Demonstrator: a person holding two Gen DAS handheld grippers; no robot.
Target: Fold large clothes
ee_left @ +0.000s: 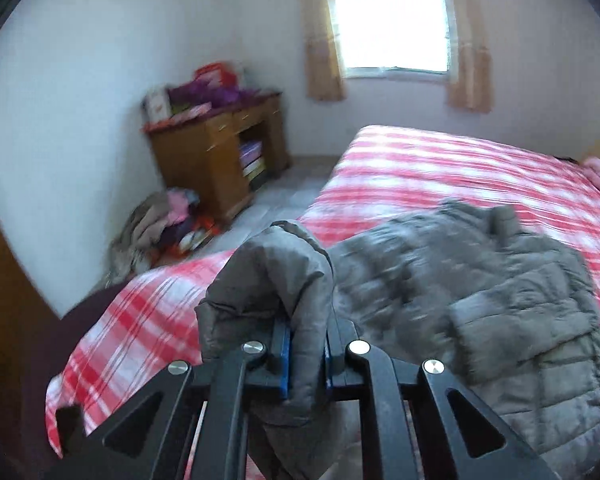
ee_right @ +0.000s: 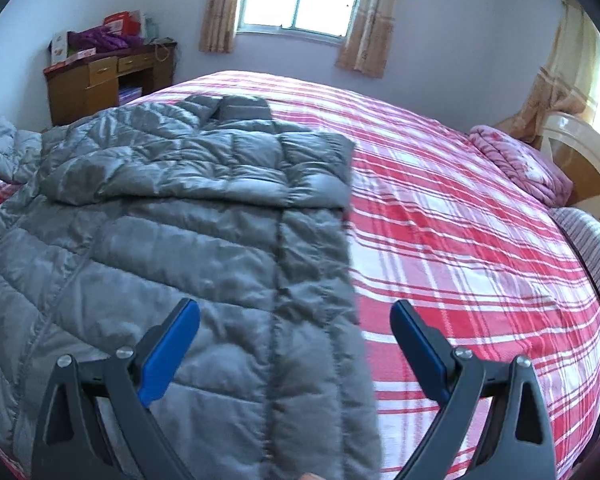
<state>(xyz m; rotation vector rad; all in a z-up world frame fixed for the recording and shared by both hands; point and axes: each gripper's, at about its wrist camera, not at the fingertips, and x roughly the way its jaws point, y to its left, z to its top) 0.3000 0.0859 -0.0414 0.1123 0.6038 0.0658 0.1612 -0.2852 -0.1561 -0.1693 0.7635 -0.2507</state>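
We've got the left gripper (ee_left: pixel 306 354) clamped tight on a bunched sleeve (ee_left: pixel 274 280) of the grey puffer jacket (ee_right: pixel 172 216), fabric pinched btwn the blue pads and lifted off the plaid bedspread (ee_right: pixel 452 216). Right gripper (ee_right: pixel 295 344) hangs w/ jaws wide apart, nothing in them, above the jacket's right edge; the jacket's spread across the bed's left half.
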